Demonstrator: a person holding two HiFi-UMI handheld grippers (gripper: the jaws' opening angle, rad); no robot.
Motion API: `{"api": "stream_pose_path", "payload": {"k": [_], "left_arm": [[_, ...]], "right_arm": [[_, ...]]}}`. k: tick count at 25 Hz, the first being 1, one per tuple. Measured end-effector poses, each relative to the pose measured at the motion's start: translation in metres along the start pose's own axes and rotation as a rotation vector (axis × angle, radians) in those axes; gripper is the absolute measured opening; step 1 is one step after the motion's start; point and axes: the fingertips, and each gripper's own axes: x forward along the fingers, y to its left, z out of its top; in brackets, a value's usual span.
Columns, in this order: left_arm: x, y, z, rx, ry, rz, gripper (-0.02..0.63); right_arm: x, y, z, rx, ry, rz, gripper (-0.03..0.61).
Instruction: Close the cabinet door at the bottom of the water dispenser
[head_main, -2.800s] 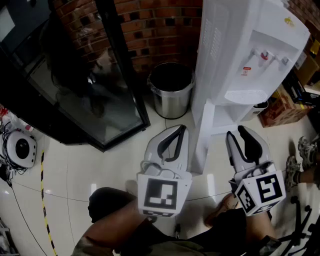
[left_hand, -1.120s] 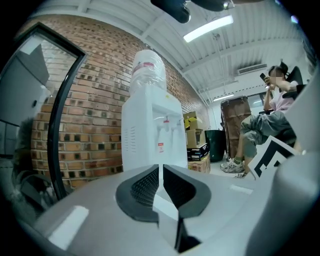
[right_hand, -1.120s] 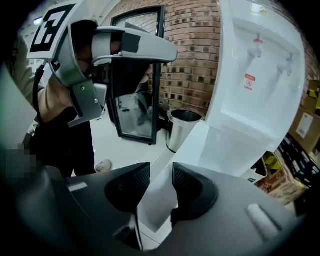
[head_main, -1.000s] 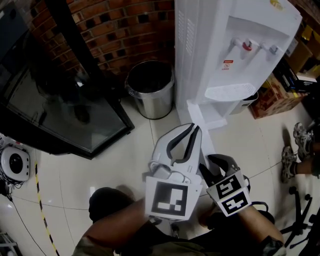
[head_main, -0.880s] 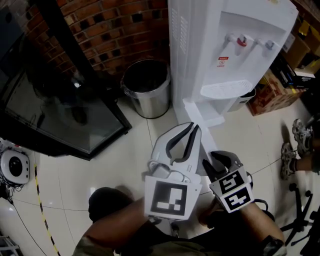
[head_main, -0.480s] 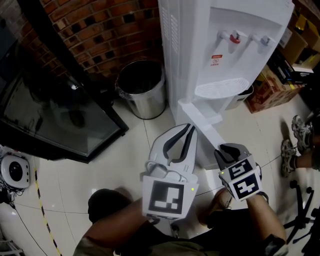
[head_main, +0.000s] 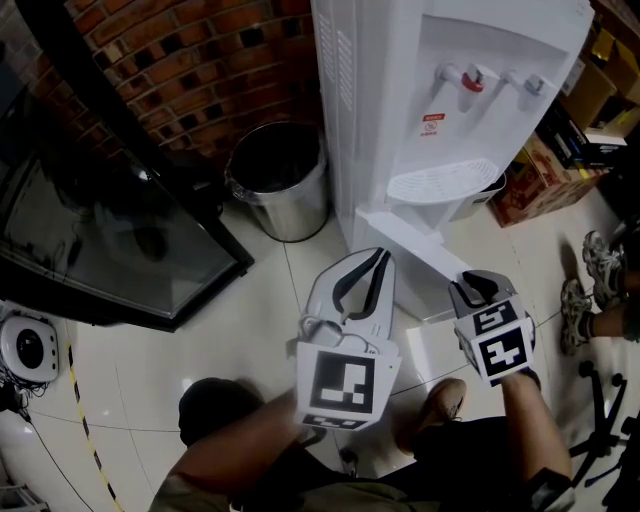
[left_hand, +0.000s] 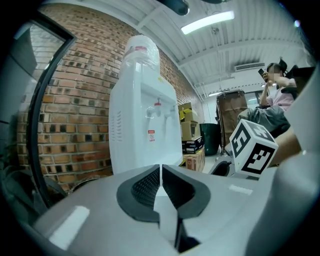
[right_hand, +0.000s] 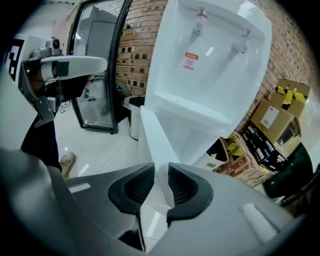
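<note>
Standing against the brick wall (head_main: 200, 60): one water dispenser (head_main: 450, 60), its one bottom cabinet door (head_main: 405, 255) swung out over the floor (head_main: 250, 300). Two grippers. Right gripper (head_main: 478, 285) at the door's free edge; jaws have just been closing, now pinch that edge. Left gripper (head_main: 372, 262) just left of door, jaws together, empty. One steel bin (head_main: 275, 185) beside dispenser's left; one glass-door cabinet (head_main: 110, 220) beyond. Cardboard boxes (head_main: 530, 180) at right. Bare floor left of door.
</note>
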Motion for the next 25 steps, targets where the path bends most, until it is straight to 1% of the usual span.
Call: {"api": "stream_pose_path", "payload": {"k": [5,11,17,21,25], "left_arm": [[0.010,0.002,-0.003,-0.012,0.008,-0.015,0.012],[0.023,0.004,-0.003,-0.024,0.015,-0.025,0.012],[0.038,0.008,0.000,-0.054,0.007,-0.017,0.012],[0.050,0.008,-0.001,-0.073,-0.004,-0.008,0.012],[0.059,0.006,-0.007,-0.075,0.015,-0.001,0.012]], "right_arm": [[0.010,-0.029,0.003,0.030,-0.001,-0.056,0.091],[0.025,-0.060,0.011,0.045,-0.022,-0.143,0.084],[0.041,-0.088,0.022,0.075,-0.071,-0.198,0.083],[0.054,-0.104,0.032,0.090,-0.123,-0.226,0.080],[0.071,-0.117,0.041,0.151,-0.168,-0.236,0.046]]}}
